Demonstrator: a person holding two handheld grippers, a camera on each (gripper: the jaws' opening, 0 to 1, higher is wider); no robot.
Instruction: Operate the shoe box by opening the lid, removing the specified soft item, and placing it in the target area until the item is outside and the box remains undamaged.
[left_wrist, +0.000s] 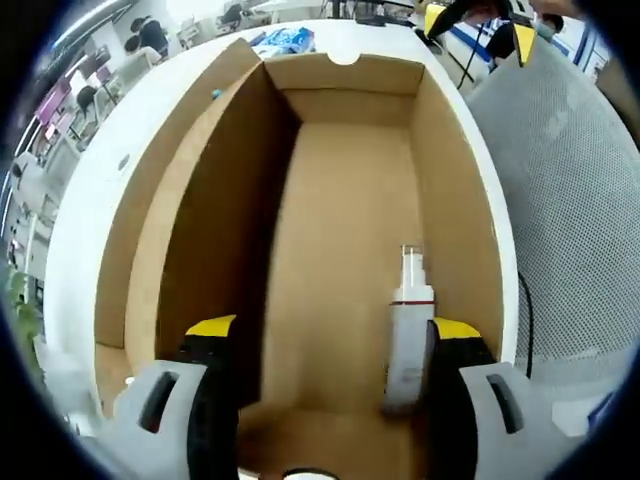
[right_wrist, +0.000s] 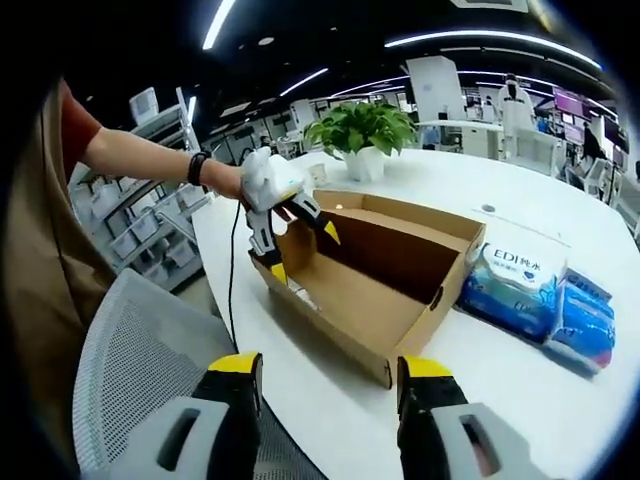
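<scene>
In the left gripper view we cannot see the near end of the open cardboard box (left_wrist: 340, 230), which is cut off at the bottom edge and partly covered by the left gripper (left_wrist: 330, 340). A white bottle-like item (left_wrist: 408, 330) stands beside one jaw; its lower part is blurred and its label is unreadable. The blue packets (left_wrist: 285, 40) beyond the box are too small to identify. In the right gripper view the box floor (right_wrist: 350, 290) is largely hidden by its walls, and the mesh chair (right_wrist: 150, 340) is cut off by the picture's edge.
</scene>
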